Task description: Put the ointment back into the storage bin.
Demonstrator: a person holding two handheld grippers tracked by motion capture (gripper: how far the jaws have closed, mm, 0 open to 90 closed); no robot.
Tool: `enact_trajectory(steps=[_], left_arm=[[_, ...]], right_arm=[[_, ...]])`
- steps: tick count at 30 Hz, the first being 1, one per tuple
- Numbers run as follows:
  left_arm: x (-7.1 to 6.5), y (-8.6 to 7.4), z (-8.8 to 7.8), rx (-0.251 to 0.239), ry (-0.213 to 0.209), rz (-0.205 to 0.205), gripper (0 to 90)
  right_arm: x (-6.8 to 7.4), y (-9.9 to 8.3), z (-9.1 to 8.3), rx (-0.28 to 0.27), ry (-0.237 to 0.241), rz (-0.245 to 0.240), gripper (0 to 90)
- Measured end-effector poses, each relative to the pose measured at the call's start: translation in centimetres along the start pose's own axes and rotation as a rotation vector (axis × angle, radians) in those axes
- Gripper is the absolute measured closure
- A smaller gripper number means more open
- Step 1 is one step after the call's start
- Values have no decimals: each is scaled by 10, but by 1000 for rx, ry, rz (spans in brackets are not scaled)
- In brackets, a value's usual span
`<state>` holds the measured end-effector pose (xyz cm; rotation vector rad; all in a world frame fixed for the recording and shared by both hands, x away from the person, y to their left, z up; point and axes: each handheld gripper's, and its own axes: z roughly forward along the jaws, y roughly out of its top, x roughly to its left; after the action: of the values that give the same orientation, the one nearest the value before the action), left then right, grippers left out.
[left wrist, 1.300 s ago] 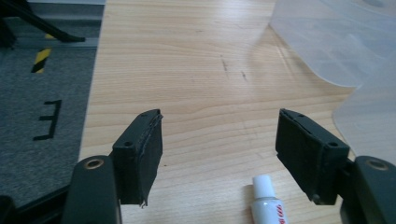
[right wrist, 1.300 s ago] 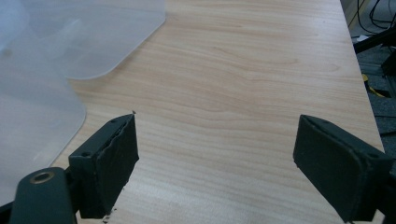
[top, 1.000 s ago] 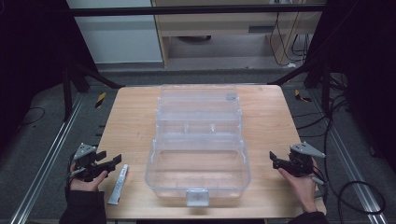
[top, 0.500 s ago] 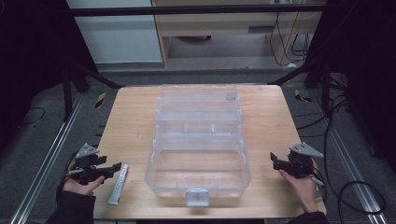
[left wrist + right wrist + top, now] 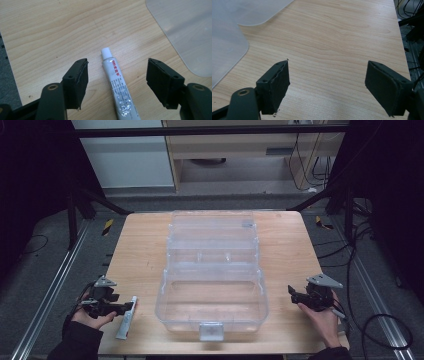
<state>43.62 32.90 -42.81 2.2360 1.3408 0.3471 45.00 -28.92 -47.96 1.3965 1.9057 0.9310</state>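
Note:
A small white and silver tube with red print lies on the wooden table near its front left corner, cap pointing away from me. My left gripper is open, one jaw on each side of the tube without touching it; in the high view it sits at the table's left front edge. My right gripper is open over bare wood, at the table's right front. A clear plastic tiered box stands open in the middle between them.
The clear box's corner lies close to the right of the left gripper and to the left of the right gripper. The table ends just beyond each hand. Black frame posts, rails and cables surround it.
My left gripper has moved slightly toward the table's front and onto the tube, its jaws now straddling it. The right gripper has barely moved.

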Motion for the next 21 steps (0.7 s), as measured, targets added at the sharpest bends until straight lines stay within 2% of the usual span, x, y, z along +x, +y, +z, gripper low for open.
enact_trajectory(steps=[14, 21], left_arm=[[-1, 7, 11, 131, -24, -12, 402], [2, 9, 17, 177, -29, -25, 423]], right_arm=[[3, -1, 3, 38, 29, -26, 239], [4, -1, 4, 51, 41, -29, 256]])
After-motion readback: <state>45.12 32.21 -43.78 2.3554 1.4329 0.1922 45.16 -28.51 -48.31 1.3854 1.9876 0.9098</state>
